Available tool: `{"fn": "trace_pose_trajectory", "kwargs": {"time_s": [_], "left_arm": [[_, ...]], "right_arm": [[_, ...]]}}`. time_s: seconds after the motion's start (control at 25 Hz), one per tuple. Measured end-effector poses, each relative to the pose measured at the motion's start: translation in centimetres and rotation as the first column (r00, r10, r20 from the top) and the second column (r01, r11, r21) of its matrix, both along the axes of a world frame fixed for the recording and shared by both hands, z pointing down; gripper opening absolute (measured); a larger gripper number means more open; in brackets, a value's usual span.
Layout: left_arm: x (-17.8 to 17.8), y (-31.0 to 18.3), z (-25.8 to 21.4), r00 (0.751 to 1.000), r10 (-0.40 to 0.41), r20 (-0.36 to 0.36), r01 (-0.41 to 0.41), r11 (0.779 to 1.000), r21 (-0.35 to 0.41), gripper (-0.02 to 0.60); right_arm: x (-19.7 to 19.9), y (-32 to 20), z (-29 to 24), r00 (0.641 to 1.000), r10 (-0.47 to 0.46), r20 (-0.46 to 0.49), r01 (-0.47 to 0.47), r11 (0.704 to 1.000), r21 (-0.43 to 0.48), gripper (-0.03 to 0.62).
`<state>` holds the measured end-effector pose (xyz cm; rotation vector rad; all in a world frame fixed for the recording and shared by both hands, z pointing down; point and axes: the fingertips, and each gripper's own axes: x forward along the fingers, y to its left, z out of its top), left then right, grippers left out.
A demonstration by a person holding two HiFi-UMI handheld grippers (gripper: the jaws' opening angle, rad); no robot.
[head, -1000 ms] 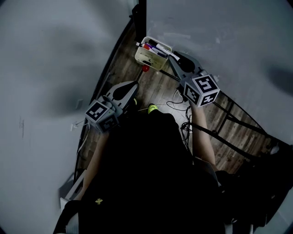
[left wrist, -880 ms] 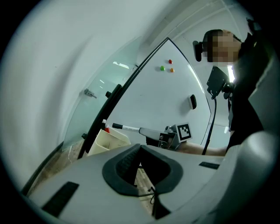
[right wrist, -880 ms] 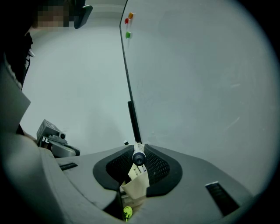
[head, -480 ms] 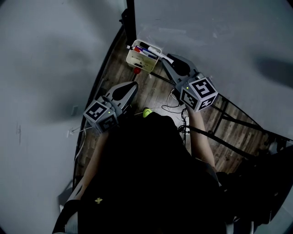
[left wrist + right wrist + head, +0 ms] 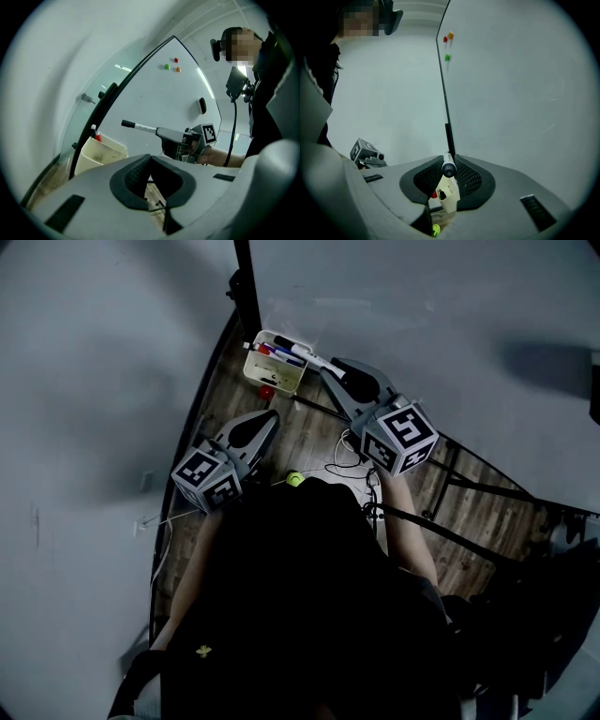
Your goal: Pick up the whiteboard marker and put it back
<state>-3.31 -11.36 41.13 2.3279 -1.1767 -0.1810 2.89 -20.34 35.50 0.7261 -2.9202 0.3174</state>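
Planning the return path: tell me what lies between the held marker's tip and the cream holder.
Nothing: in the left gripper view, the gap between marker and holder shows only whiteboard.

Below me lies a wooden floor [image 5: 314, 427], with a yellow-green ball [image 5: 294, 479] near a tangle of cables [image 5: 349, 457]. The whiteboard [image 5: 154, 98] carries a red magnet [image 5: 176, 60], a green magnet [image 5: 166, 66] and an orange magnet [image 5: 177, 69], clustered close together.

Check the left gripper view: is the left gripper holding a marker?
No, the left gripper has its jaws apart with nothing between them; the whiteboard marker is gripped by the right gripper.
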Motion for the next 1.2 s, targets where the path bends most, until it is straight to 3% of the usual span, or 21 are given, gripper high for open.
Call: {"fn": "trace_pose_trajectory", "kwargs": {"time_s": [0.2, 0.44, 1.2], "left_arm": [[0.8, -0.4, -0.2, 1.000, 0.015, -0.008, -0.015, 1.000, 0.009, 0.021], [1.8, -0.5, -0.3, 0.995, 0.042, -0.090, -0.041, 0.999, 0.006, 0.020], [2.7, 0.5, 0.5, 0.992, 0.060, -0.114, -0.064, 0.998, -0.028, 0.020]], "right_arm": [[0.5, 0.1, -0.6, 1.000, 0.001, 0.008, -0.001, 1.000, 0.013, 0.089], [1.1, 0.8, -1.0, 1.000, -0.001, 0.009, 0.001, 1.000, 0.023, 0.089], [2.3, 1.8, -0.4, 1.000, 0.018, 0.011, -0.018, 1.000, 0.018, 0.089]]}}
